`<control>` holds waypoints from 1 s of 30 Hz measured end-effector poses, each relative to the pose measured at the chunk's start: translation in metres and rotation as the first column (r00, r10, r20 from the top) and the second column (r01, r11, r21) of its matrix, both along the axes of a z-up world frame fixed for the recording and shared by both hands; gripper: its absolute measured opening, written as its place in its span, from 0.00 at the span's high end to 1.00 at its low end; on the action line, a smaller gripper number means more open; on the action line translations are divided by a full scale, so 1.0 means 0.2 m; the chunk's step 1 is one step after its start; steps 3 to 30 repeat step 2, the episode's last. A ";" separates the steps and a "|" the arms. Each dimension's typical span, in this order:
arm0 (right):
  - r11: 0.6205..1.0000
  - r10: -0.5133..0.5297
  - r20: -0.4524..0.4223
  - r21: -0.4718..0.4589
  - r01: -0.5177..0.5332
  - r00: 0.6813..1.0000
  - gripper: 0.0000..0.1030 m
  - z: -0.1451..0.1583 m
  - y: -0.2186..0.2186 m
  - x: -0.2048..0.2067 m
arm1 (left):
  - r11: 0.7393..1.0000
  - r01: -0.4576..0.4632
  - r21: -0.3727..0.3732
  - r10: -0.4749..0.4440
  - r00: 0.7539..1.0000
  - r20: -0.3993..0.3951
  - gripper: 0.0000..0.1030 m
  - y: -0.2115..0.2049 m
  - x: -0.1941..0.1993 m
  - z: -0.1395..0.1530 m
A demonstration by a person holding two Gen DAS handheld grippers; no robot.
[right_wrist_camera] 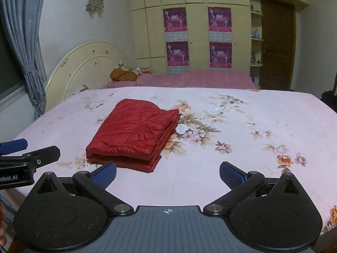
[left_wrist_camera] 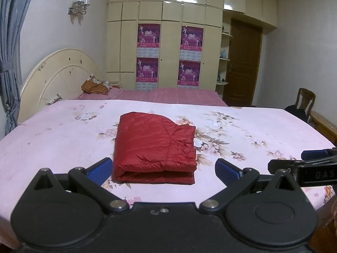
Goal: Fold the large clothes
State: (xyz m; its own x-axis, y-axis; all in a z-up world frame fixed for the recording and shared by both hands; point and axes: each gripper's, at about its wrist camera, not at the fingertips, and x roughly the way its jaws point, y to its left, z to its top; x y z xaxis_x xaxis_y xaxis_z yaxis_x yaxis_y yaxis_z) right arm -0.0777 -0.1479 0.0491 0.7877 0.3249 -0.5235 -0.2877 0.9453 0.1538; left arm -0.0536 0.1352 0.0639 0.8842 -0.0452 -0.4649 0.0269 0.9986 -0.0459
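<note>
The red jacket is laid folded on the bed. Both the left gripper and the right gripper are held wide and empty, the jacket at 12 and 11 o'clock.

Red quilted garment lies folded, apparently flat.

Walls: plain white, with a twin-shade wall lamp mounted above the headboard.
Bed: pink floral sheet, rounded cream headboard, a darker pink checked cover along the far side.
Wardrobe: cream panelled doors carrying four magenta posters.
Door: dark brown wood, beside open corner shelves.
Window side: grey-blue curtain, tied back.
Chair: wooden, at the right edge.
</note>
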 end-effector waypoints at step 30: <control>1.000 0.001 0.000 0.000 -0.001 1.000 0.00 0.00 0.00 0.00 | 1.000 0.001 0.001 -0.001 1.000 -0.004 0.00 -0.01 0.00 0.00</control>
